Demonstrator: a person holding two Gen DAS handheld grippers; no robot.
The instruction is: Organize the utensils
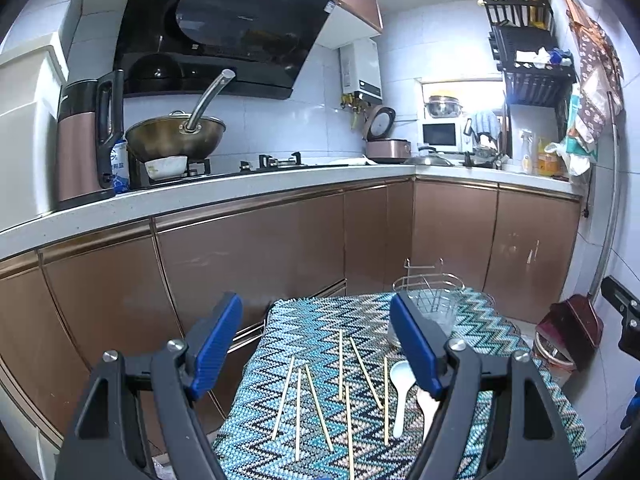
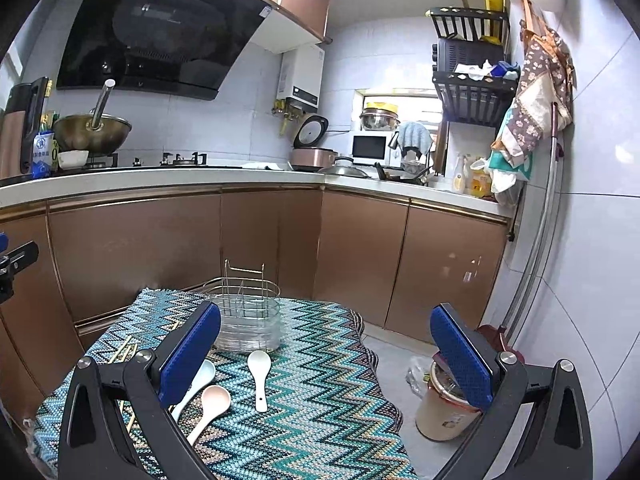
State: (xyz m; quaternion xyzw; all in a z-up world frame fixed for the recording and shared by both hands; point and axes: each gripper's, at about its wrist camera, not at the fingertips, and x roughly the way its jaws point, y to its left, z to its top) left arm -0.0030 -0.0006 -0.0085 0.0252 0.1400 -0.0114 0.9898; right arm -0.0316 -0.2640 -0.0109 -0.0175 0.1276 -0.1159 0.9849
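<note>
Fingers of both the left gripper (image 1: 316,344) and right gripper (image 2: 326,354) spread wide, empty, above scattered chopsticks (image 1: 344,400) and spoons (image 2: 258,376).

I'm looking into a lived-in home kitchen: a black range hood (image 1: 224,28) hangs over a gas hob (image 1: 276,162) with a wok (image 1: 174,136) on it, bronze cabinets (image 1: 248,248) run under an L-shaped worktop, and a rice cooker (image 2: 312,148), microwave (image 2: 370,148) and wall rack (image 2: 472,64) fill the corner

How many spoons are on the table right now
3. One white spoon lies in front of the wire holder; another white spoon is partly behind the right gripper's fingers; a pink spoon beside it.
</note>
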